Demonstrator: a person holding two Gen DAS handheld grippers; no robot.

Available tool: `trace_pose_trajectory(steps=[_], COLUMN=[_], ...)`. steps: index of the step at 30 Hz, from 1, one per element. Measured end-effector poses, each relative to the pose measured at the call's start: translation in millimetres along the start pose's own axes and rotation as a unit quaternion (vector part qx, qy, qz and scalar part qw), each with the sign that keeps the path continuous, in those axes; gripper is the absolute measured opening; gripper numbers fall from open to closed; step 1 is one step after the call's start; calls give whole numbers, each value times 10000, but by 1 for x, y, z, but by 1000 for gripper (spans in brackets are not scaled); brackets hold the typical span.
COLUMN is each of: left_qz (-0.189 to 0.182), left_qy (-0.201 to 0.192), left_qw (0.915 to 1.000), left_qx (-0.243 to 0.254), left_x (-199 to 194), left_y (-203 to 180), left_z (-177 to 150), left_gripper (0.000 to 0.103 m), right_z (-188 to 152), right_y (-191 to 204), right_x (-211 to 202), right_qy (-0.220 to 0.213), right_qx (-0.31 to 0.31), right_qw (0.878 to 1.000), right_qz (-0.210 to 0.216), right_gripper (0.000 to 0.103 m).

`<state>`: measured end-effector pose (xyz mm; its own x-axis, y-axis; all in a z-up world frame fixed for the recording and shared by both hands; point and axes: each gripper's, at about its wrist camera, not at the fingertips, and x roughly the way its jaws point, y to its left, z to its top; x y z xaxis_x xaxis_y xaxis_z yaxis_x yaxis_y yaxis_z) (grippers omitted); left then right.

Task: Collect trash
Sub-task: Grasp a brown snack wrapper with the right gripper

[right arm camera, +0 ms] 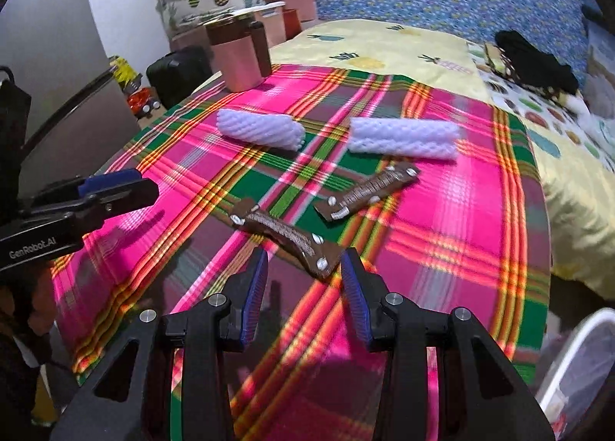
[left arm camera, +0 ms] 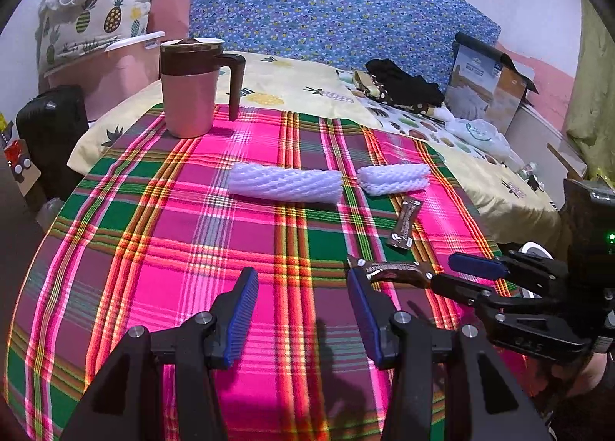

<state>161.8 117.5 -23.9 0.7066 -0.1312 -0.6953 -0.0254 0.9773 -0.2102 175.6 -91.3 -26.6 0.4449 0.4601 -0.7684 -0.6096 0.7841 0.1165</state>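
Two brown snack wrappers lie on the plaid cloth. The near wrapper (right arm camera: 286,235) (left arm camera: 396,272) lies just in front of my right gripper (right arm camera: 303,260), whose jaws are open with the wrapper's end between the fingertips. The far wrapper (right arm camera: 369,191) (left arm camera: 405,224) lies beyond it. Two white foam net sleeves lie further back: one on the left (right arm camera: 259,128) (left arm camera: 286,181), one on the right (right arm camera: 403,137) (left arm camera: 394,178). My left gripper (left arm camera: 303,283) is open and empty over the cloth, left of the right gripper (left arm camera: 465,276).
A pink mug with a brown lid (left arm camera: 192,85) (right arm camera: 240,55) stands at the cloth's far left corner. A white bin rim (right arm camera: 576,372) shows at the lower right. Black clothes (left arm camera: 403,83), a cardboard box (left arm camera: 488,85) and a plastic bag (left arm camera: 480,135) lie on the bed beyond.
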Motion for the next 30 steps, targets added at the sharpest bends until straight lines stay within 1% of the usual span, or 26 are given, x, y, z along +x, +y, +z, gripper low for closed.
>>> trace_pose_trajectory(steps=[4, 9, 13, 14, 16, 20, 24, 30], left_qz=[12, 13, 46, 51, 48, 50, 9, 9], left_qy=[-19, -41, -68, -77, -91, -88, -76, -87], left_qw=[10000, 10000, 9999, 9998, 9997, 9993, 9985, 9954], left_qx=[12, 42, 133, 161, 224, 355, 543, 955], left_x=[3, 6, 9, 10, 12, 17, 26, 51], left_y=[6, 14, 16, 16, 15, 13, 11, 8], left_z=[6, 16, 25, 27, 31, 37, 45, 70], left_gripper=[48, 48, 48, 48, 48, 48, 48, 48], right_z=[7, 8, 7, 7, 7, 6, 4, -2], right_y=[2, 4, 6, 6, 7, 9, 4, -5], right_x=[10, 27, 33, 32, 29, 19, 0, -22], right_qy=[-49, 164, 347, 342, 319, 195, -47, -290], right_qx=[-220, -450, -506, -502, -476, -339, -107, 175], right_qw=[9997, 9987, 9979, 9980, 9982, 9992, 9999, 9994], right_qz=[19, 148, 192, 178, 180, 99, 17, -40], right_gripper=[41, 41, 41, 35, 16, 15, 15, 15])
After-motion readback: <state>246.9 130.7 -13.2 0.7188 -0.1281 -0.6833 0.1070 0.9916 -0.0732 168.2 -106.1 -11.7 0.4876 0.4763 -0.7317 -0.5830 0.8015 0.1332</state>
